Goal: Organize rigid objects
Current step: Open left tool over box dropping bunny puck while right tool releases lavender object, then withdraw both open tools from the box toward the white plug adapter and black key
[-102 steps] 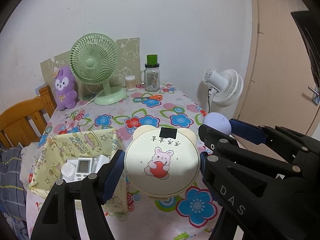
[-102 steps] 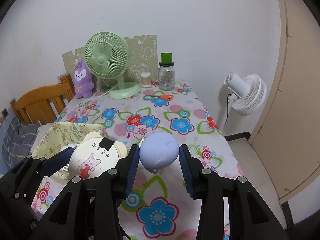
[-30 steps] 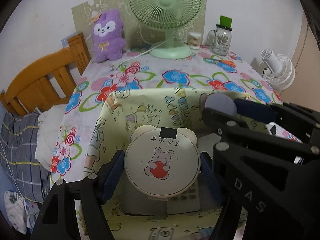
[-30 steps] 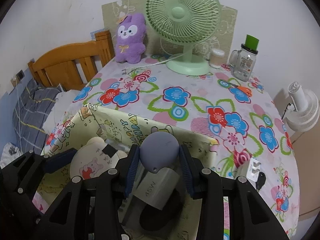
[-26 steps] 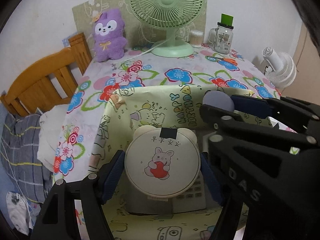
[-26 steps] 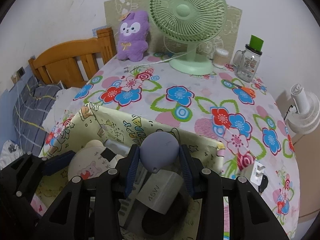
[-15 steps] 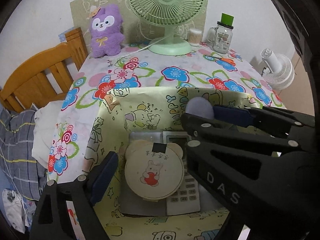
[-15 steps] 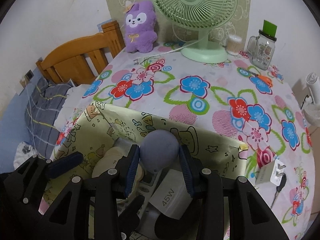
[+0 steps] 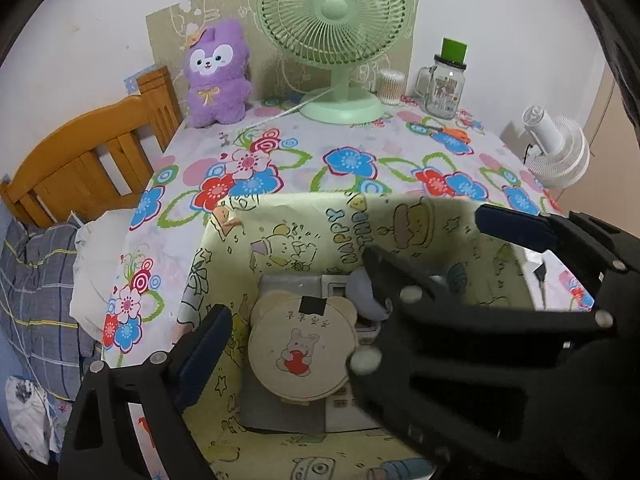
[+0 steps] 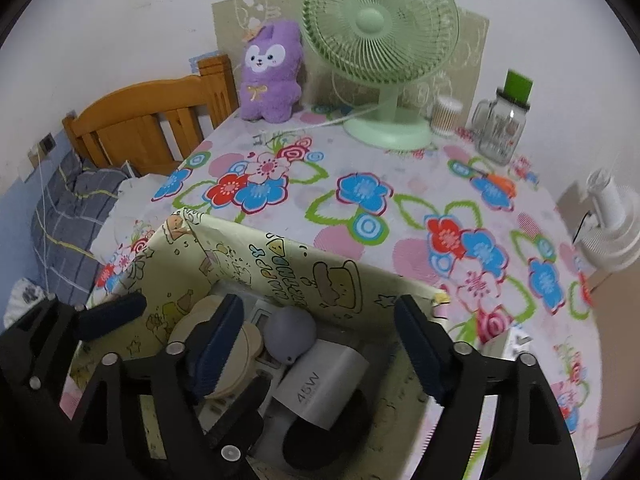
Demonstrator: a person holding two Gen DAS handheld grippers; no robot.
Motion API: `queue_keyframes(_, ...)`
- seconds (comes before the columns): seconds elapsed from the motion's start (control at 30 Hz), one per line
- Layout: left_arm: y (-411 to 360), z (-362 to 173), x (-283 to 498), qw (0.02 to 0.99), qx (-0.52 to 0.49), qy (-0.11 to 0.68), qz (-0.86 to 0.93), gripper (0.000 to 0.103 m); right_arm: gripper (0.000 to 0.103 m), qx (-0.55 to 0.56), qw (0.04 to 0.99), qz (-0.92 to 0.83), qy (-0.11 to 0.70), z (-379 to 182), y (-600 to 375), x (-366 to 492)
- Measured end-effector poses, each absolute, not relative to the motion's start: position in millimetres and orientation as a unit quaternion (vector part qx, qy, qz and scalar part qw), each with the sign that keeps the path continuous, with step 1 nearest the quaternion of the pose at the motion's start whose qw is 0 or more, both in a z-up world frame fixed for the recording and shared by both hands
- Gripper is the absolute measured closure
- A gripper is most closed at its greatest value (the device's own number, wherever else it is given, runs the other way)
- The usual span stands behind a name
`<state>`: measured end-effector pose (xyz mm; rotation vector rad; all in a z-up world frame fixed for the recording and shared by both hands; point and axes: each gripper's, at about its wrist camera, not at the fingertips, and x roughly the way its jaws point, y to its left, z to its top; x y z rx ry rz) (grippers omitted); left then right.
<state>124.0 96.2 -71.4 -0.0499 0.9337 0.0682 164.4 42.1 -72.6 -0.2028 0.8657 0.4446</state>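
A yellow cartoon-print storage box (image 9: 304, 224) (image 10: 320, 276) sits at the near edge of the flowered table. Inside lie a round cream bear-ear disc with a rabbit print (image 9: 302, 354) (image 10: 240, 344), a lavender round object (image 10: 291, 335) (image 9: 362, 294), a white 45W charger (image 10: 324, 380) and a remote (image 9: 348, 408). My left gripper (image 9: 344, 272) is open above the disc, its right finger hidden behind the other gripper. My right gripper (image 10: 320, 344) is open above the lavender object. Neither holds anything.
At the back of the table stand a green fan (image 9: 334, 40), a purple plush (image 9: 216, 76), a cotton-swab jar (image 9: 391, 86) and a glass mug jar (image 9: 444, 80). A wooden bed frame (image 9: 80, 160) is left; a white fan (image 9: 558, 152) is right.
Both grippers moved over the box and opened. The bear disc and the lavender object dropped from the jaws and now rest inside the box.
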Motion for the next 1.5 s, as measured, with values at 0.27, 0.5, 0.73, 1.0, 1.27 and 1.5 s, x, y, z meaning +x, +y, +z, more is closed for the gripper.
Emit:
queue_keyframes(0.27, 83, -56, 114, 0.9, -0.004, 0.435, 0.026, 0.006, 0.018, -0.088, 0.891, 0.204, 0.395, -55, 26, 151)
queue_keyframes(0.5, 68, -45, 105, 0.908, 0.009, 0.419, 0.021, 0.004, 0.016, -0.079, 0.899, 0.191, 0.386, -44, 10, 139)
queue_keyframes(0.73, 53, -35, 96, 0.913, 0.014, 0.407, 0.016, 0.003, 0.016, -0.071, 0.905, 0.179, 0.378, -35, -6, 128)
queue_keyframes(1.0, 34, -27, 87, 0.918, 0.019, 0.397, 0.007, 0.002, 0.015, -0.068, 0.913, 0.173, 0.363, -25, -27, 116)
queue_keyframes(1.27, 17, -20, 83, 0.921, 0.024, 0.39, 0.002, 0.001, 0.015, -0.064, 0.918, 0.164, 0.355, -17, -45, 109)
queue_keyframes(1.5, 0, -17, 79, 0.923, 0.029, 0.385, -0.006, 0.001, 0.015, -0.057, 0.921, 0.154, 0.353, -15, -63, 103)
